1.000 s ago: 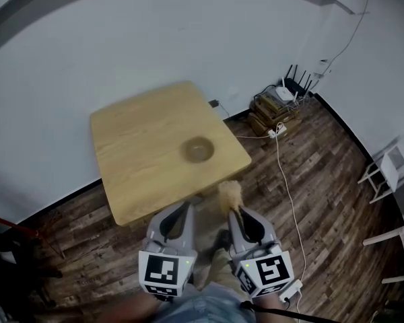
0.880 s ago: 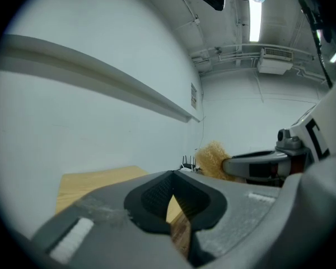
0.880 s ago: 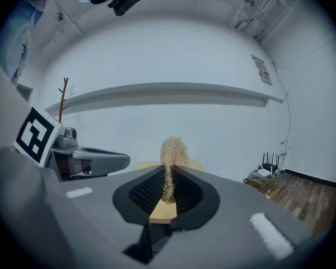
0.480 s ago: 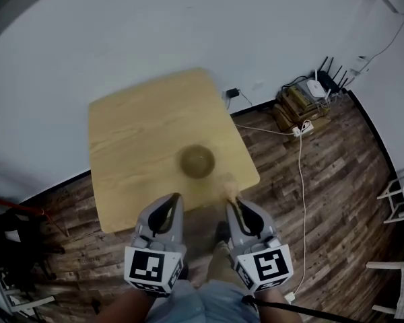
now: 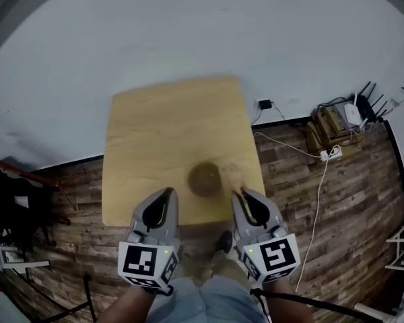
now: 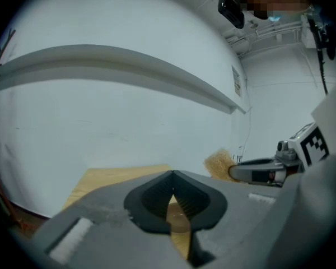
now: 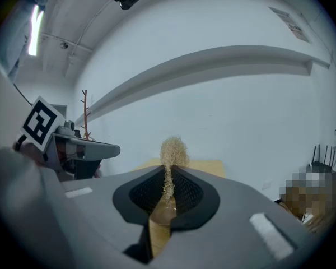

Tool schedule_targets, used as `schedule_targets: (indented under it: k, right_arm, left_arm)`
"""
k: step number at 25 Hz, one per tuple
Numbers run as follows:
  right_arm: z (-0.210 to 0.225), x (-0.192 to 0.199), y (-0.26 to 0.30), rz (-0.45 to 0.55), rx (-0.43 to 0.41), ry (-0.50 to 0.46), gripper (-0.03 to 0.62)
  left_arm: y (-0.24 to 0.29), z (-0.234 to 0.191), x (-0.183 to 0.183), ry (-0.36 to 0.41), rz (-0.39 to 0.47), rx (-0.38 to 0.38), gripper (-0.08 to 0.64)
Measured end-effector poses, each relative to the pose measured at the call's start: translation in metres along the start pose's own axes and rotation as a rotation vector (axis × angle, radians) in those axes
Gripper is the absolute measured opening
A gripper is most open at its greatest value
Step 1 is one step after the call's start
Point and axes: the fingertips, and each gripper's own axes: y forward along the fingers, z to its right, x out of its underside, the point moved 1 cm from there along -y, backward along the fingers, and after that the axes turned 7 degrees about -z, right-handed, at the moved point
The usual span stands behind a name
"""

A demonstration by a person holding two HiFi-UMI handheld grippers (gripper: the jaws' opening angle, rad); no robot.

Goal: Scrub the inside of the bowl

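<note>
Position: the bowl [image 5: 205, 179] sits upright on the counter [image 5: 161, 133], close to the near edge and right of the counter's middle. It lies ahead of both grippers, between their two lines.

Right gripper [image 5: 240, 195]: its jaws are closed on a straw-coloured scrubber [image 5: 233, 175]. The right gripper view shows the fibre stem pinched between the jaws and the tuft [image 7: 173, 150] standing forward of them. The scrubber's long axis runs along the jaws, away from the person. In the head view the tuft appears just beside the bowl's right rim. Its height above the counter cannot be told.

Left gripper [image 5: 167, 194]: its jaws are together with nothing between them, as the left gripper view [image 6: 172, 175] confirms. It sits to the left of the bowl, short of the counter's near edge.

Judgement: the right gripper is the nearer and carries the tool. The coming move would be a short shift left and down into the bowl. The bowl is not held and may slide under scrubbing.

Surface: pale wood, bare apart from the bowl.

Room: a plain white wall [image 5: 188, 32] stands behind the counter, over a dark plank floor [image 5: 337, 247]. A cable [image 5: 316, 210] trails across the floor at right. A router [image 5: 355, 113] sits on stacked items by the wall.
</note>
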Motion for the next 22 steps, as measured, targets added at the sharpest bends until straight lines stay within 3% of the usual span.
schedule_targets:
  k: [7, 13, 17, 22]
  right_arm:
    - [-0.003, 0.009, 0.022, -0.071, -0.071, -0.014, 0.034]
    - [-0.005, 0.029, 0.048, -0.145, -0.111, -0.018, 0.034]
    - [-0.007, 0.040, 0.068, -0.184, -0.126, -0.034, 0.034]
    - [-0.010, 0.058, 0.087, -0.243, -0.144, -0.014, 0.035]
  left_arm:
    - [0.023, -0.013, 0.013, -0.097, -0.062, -0.003, 0.021]
    - [0.062, -0.035, 0.052, -0.202, -0.129, 0.022, 0.028]
    - [0.089, -0.051, 0.085, -0.307, -0.178, 0.057, 0.071]
    - [0.112, -0.056, 0.116, -0.452, -0.217, 0.124, 0.071]
